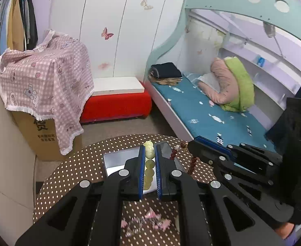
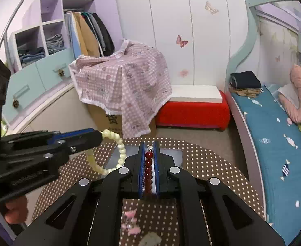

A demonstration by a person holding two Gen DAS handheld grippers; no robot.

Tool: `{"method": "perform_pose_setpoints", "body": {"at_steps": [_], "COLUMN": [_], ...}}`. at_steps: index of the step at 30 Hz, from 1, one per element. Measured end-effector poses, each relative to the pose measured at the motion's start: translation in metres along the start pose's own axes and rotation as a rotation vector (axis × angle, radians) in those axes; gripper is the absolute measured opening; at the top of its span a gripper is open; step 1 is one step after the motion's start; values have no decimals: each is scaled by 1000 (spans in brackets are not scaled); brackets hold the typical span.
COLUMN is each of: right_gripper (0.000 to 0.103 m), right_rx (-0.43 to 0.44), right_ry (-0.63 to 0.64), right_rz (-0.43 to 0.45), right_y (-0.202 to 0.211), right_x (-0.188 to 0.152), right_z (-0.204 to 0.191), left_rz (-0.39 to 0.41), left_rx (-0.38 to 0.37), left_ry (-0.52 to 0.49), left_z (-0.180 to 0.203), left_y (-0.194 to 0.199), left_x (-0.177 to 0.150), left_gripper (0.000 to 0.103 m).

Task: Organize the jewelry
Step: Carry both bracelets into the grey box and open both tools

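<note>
My left gripper (image 1: 150,153) is shut on a pale green bead bracelet (image 1: 149,167) and holds it above a shiny metal tray (image 1: 117,160); the bracelet's loop (image 2: 117,151) hangs from it in the right wrist view. My right gripper (image 2: 149,149) is shut on a dark red bead bracelet (image 2: 149,170) above the same tray (image 2: 175,155); that bracelet (image 1: 191,160) dangles from it in the left wrist view. A pink and clear bracelet (image 1: 144,221) lies on the dotted table below both grippers; it also shows in the right wrist view (image 2: 132,221).
The round brown table with white dots (image 1: 68,174) holds the tray. A pale lump (image 2: 150,239) lies on the table near its front edge. Behind stand a cardboard box under a pink cloth (image 1: 45,86), a red bench (image 1: 117,104) and a blue bed (image 1: 212,119).
</note>
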State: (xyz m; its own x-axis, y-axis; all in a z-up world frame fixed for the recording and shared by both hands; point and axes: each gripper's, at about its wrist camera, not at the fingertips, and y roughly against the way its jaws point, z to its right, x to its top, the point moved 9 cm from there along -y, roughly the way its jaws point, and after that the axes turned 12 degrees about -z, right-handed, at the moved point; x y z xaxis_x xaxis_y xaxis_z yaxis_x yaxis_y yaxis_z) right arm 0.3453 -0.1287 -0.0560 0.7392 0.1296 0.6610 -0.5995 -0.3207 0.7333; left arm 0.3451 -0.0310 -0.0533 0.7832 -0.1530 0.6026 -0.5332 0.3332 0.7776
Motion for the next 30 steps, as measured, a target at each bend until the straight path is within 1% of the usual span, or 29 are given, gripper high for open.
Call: {"method": "perform_pose_setpoints", "body": {"at_steps": [3,7,11,13,14,18,22,24,25,26,27,30], "right_gripper": [8,8,8,8,8,9,9,9,10,10,11,11], "right_rx": [-2,-20,-31,-32,-29,-27,-29,-20,-16,-13,-13,-3], "right_ry": [-6,2,9,8,2,-6,-8,-13,-17,-22,-29,-40], "right_rz": [-21,-68,-112,-128,-138,-164,-177,-183,-184,-183,-183,-175], "right_y": [-19,-47,-71,-82,-87,-101,-107,-107,-107,-108,-107,-103], "right_x": [2,-3,-15,-23,-25,-35,-41,-44,-45,-44,-44,-45], "right_z": [1,3,5,6,8,11,12,12,12,12,13,14], "left_rz": [-32,-115,-160,-178,-182,-185,-190,-199,-204,-205,-199,-175], "left_rx": [0,0,-8,-15,-5,-1,3,-8,-7,-2,3,-16], "left_ry": [26,66,78,87,86,92,112,104,100,99,102,117], "left_z": [-8,-21,-27,-29,-31,-33,-38,-36,-36,-35,-36,-35], "left_y": [-23,-63,-83,-89,-92,-94,-95,-95,-95,-94,-93,-84], "left_x": [1,-11,-23,-28,-30,-34,-37,-39,-40,-41,-41,-39], "left_gripper": [8,8,8,8,8,8,9,9,15,29,34,36]}}
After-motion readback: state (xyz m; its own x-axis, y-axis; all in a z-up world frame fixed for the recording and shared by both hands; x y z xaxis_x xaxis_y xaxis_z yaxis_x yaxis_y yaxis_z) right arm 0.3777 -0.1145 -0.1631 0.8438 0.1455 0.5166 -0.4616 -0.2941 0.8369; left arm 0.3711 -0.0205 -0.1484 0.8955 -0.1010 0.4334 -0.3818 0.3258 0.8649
